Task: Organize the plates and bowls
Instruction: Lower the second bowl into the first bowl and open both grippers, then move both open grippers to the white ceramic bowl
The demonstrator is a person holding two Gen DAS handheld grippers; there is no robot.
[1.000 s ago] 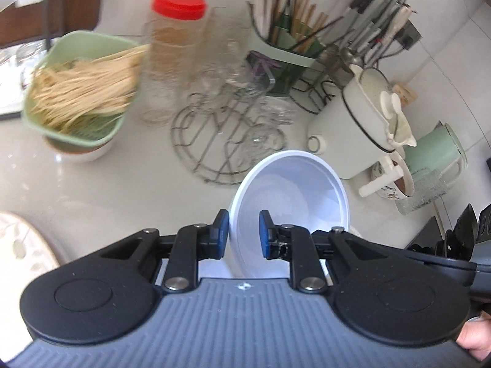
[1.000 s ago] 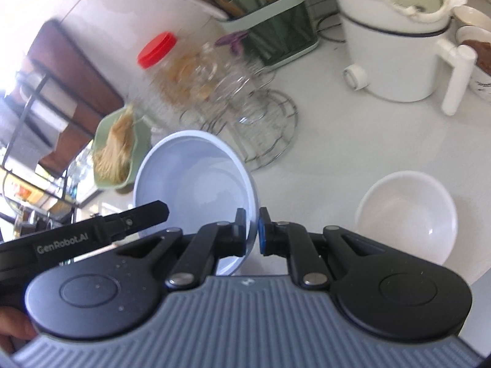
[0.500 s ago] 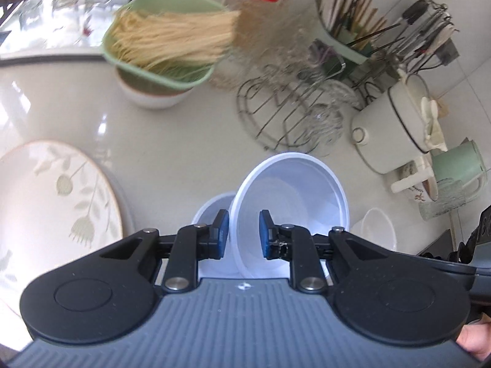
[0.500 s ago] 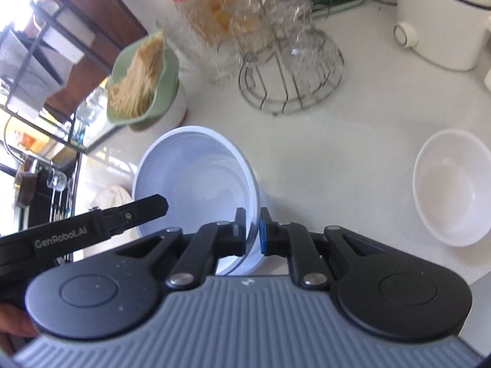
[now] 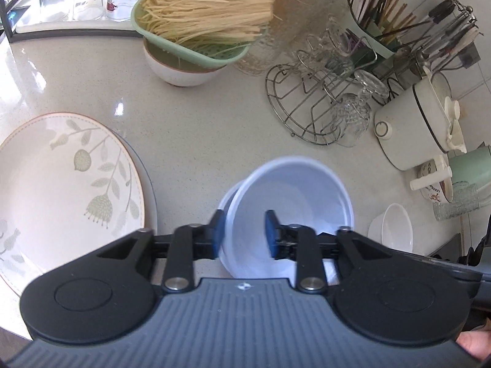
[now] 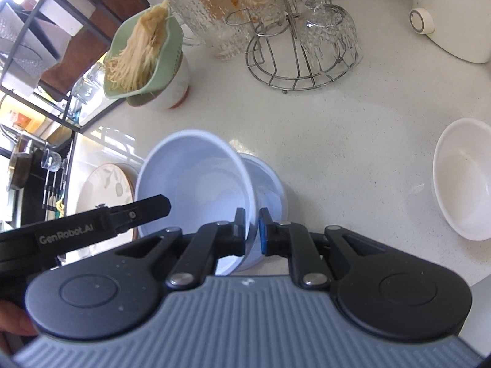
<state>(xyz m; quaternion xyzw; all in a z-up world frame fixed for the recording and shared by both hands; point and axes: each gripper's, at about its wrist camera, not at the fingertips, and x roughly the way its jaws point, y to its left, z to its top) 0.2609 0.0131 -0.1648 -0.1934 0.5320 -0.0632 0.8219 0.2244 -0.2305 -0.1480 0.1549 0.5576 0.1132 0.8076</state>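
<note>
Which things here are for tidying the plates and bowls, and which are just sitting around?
For the job: blue bowl, second blue bowl under it, white bowl, leaf plate.

Just sitting around: noodle strainer, glass rack, white pot, chopstick holder.

The left tongs (image 5: pixel 242 230) have just opened off the blue bowl's (image 5: pixel 291 202) rim, which now sits over a second bowl (image 6: pixel 270 184).

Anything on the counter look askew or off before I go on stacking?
One thing: the pale blue bowl sits tilted in the second blue bowl, not nested flat. The right gripper pinches its rim; the left gripper has just been opening around the opposite rim. Nothing looks spilled or broken.
</note>
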